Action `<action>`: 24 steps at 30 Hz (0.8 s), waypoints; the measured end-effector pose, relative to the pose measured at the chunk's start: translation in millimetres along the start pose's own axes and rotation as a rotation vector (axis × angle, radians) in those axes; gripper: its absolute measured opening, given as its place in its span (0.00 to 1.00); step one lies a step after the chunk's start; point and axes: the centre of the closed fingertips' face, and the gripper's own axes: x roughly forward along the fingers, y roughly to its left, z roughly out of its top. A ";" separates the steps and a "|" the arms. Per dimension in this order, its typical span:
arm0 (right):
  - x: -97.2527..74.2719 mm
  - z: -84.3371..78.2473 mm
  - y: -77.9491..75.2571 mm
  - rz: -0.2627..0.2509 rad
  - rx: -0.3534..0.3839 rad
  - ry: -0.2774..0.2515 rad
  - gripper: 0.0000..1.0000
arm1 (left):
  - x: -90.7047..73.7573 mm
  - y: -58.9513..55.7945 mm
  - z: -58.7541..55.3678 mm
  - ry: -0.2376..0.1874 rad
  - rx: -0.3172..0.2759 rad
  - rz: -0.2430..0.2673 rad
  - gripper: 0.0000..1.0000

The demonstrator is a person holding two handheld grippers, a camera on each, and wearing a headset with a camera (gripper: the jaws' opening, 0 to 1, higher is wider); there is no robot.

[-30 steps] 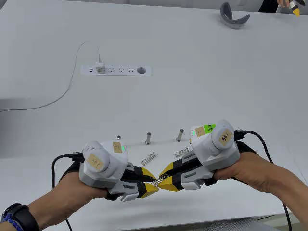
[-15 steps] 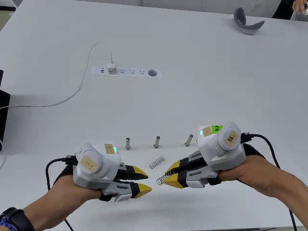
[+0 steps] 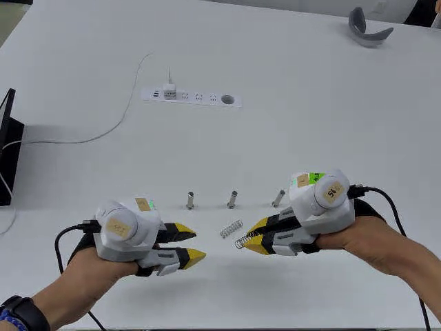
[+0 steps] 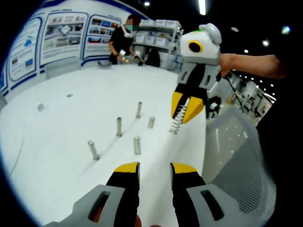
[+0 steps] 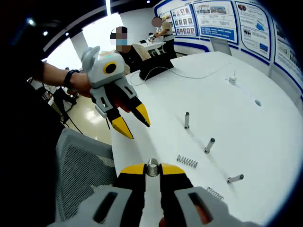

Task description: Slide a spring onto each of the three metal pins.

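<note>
Head view: bright, even overhead light. The matte white table (image 3: 310,103) reads near-white corner to corner. Shadows are soft and short, just faint grey patches on the table under the white-and-yellow left gripper (image 3: 200,244) and right gripper (image 3: 250,238). Edges are crisp across the frame.

Both gripper views: heavy fisheye, so the table edge and the blue-framed wall posters (image 4: 61,35) bow toward the frame edges. The ceiling strip lights (image 5: 108,6) flare at the top, and the room behind is dim. The own jaws at the bottom are soft. The thin metal spring (image 5: 152,168) at the right jaw tips is slightly blurred.
</note>
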 end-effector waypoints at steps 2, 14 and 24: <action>3.1 0.0 -3.4 -0.003 0.001 0.010 0.12 | -2.2 8.1 -4.3 0.014 -0.001 0.038 0.28; 16.3 9.3 -22.3 -0.021 -0.009 0.042 0.12 | -18.3 38.5 -10.0 -0.014 -0.062 0.136 0.38; 26.7 18.9 -37.1 -0.040 -0.023 0.060 0.12 | -27.7 53.9 -9.9 -0.045 -0.106 0.191 0.46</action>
